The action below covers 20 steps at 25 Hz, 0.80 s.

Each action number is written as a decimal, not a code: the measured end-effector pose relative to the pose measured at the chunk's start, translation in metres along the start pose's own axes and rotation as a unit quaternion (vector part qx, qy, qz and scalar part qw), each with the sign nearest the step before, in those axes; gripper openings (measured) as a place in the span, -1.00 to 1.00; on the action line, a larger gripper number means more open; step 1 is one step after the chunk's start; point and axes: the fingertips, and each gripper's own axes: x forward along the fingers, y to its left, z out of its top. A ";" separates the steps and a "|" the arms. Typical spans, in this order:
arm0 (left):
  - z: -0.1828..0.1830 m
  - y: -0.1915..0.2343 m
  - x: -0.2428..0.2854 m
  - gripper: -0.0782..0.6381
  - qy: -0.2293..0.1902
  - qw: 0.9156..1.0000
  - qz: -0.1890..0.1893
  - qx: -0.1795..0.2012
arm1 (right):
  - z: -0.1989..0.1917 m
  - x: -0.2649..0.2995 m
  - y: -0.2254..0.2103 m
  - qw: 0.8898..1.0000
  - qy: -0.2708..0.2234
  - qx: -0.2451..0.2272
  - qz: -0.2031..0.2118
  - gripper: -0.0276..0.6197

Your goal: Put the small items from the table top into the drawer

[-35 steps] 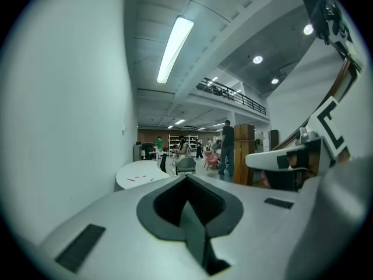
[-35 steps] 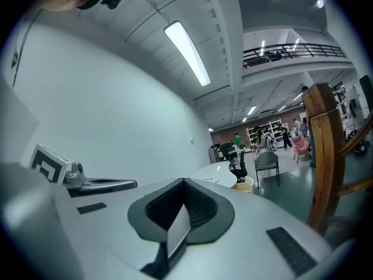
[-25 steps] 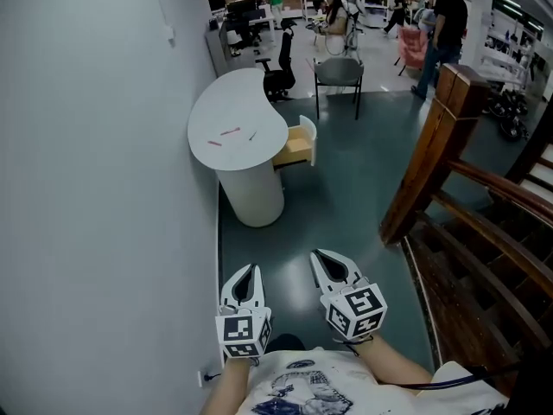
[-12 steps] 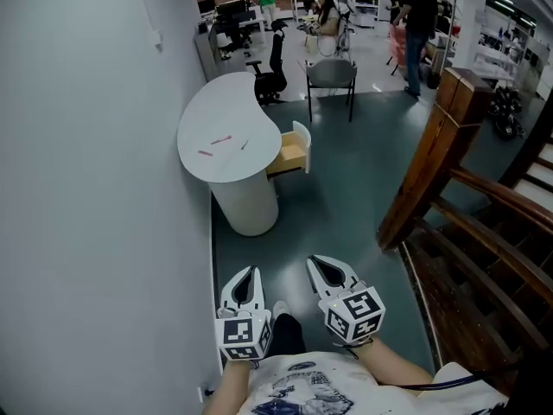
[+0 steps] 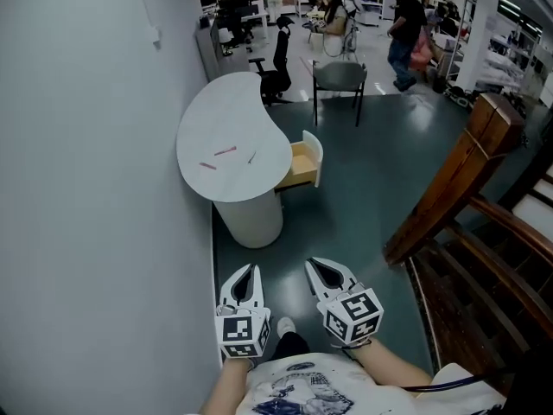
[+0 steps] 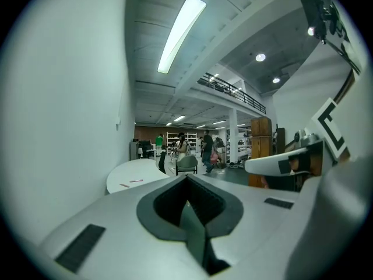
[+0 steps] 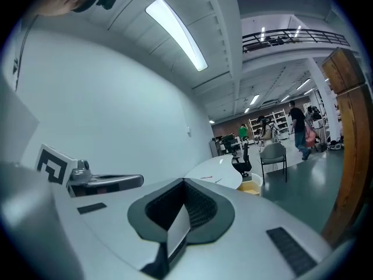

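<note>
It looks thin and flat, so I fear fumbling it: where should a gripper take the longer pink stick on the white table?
Likely at its middle, from above, jaws across its narrow width: the pink stick lies flat on the white table with bare top on both sides. Its thickness is too small to judge.

The table (image 5: 233, 124) stands with the wall (image 5: 86, 188) along its left; the small items (image 5: 225, 151) lie on its top, and the drawer (image 5: 302, 164) juts from its right side. Beyond the table stand an office chair (image 5: 278, 59) and, further right, a chair (image 5: 339, 76), and a stair rail (image 5: 449, 188) runs well off to its right. On the table's near side, well apart from it, the left gripper (image 5: 245, 271) and right gripper (image 5: 316, 264) sit side by side.
</note>
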 end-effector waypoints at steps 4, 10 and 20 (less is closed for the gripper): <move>0.013 0.032 0.033 -0.71 0.000 1.000 -0.002 0.000 | 0.014 0.046 -0.006 1.000 0.002 0.001 0.001 -0.85; 0.022 0.080 0.083 -0.71 0.003 1.000 -0.003 -0.003 | 0.024 0.113 -0.016 1.000 0.008 0.004 0.003 -0.85; 0.027 0.148 0.142 -0.71 0.001 1.000 -0.001 -0.006 | 0.036 0.203 -0.027 1.000 0.008 0.004 0.002 -0.85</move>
